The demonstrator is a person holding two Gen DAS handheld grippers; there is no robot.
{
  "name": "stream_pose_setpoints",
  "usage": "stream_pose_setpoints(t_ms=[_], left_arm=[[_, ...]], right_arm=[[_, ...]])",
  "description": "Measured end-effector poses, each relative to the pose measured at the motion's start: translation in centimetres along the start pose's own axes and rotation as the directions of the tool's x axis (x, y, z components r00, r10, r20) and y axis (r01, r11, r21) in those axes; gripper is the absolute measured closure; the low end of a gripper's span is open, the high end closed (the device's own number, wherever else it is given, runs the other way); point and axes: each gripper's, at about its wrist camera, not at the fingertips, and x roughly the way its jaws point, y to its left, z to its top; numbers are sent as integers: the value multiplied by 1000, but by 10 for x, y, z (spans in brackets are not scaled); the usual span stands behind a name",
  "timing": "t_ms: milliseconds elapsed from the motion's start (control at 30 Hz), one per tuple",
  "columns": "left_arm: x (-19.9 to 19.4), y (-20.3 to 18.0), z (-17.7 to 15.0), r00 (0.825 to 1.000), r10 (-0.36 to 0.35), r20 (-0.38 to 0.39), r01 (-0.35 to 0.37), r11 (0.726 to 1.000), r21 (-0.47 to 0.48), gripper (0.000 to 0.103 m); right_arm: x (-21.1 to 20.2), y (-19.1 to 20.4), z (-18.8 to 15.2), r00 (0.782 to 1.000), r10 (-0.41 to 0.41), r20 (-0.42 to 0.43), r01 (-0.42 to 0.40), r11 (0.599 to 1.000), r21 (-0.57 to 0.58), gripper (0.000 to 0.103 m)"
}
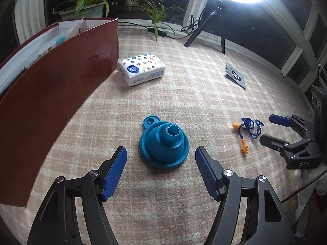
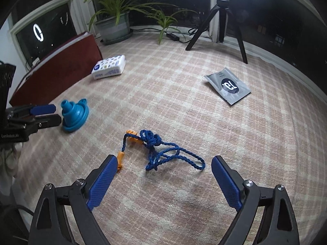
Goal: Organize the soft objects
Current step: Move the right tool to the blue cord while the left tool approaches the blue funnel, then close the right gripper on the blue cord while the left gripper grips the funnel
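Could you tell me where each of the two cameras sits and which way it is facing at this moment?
Left wrist view: sits on the left hand-held gripper, angled down over the checked cloth at the blue funnel; its open fingers frame the funnel.
Right wrist view: sits on the right hand-held gripper, angled down at the corded earplugs; its open fingers flank them.
Shared: funnel, earplugs, tissue pack, grey sachet, red box, and each shows the other gripper.
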Motion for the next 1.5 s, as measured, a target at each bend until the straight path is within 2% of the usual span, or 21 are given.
stream_pose_setpoints(t_ms=[333, 467, 633, 833, 1033, 1300, 1500], left_arm=[[7, -1, -5, 1000, 5, -5, -5, 1000, 9, 34], [10, 1, -7, 1000, 5, -10, -5, 1000, 0, 34], [9, 2, -6, 1000, 5, -3, -5, 1000, -10, 34], [13, 5, -6, 1000, 2, -6, -2, 1000, -23, 34], [18, 3, -5, 1000, -1, -13, 1, 1000, -15, 34], [25, 1, 1, 1000, 5, 4, -5, 1000, -3, 34], [30, -1, 5, 999, 10, 32, -10, 1000, 3, 34]], right_arm=[[24, 15, -3, 999, -32, -31, 30, 996, -79, 9], [30, 15, -1, 999, -43, -9, 42, 996, -82, 1], [31, -1, 2, 999, -34, -13, 33, 999, -35, 1], [34, -26, -3, 997, -72, -42, 73, 997, 36, 3], [35, -15, 1, 998, -65, -20, 65, 998, 0, 14], [41, -4, 14, 999, -44, 1, 44, 998, -34, 44], [38, -9, 13, 999, -45, 8, 45, 999, -15, 60]])
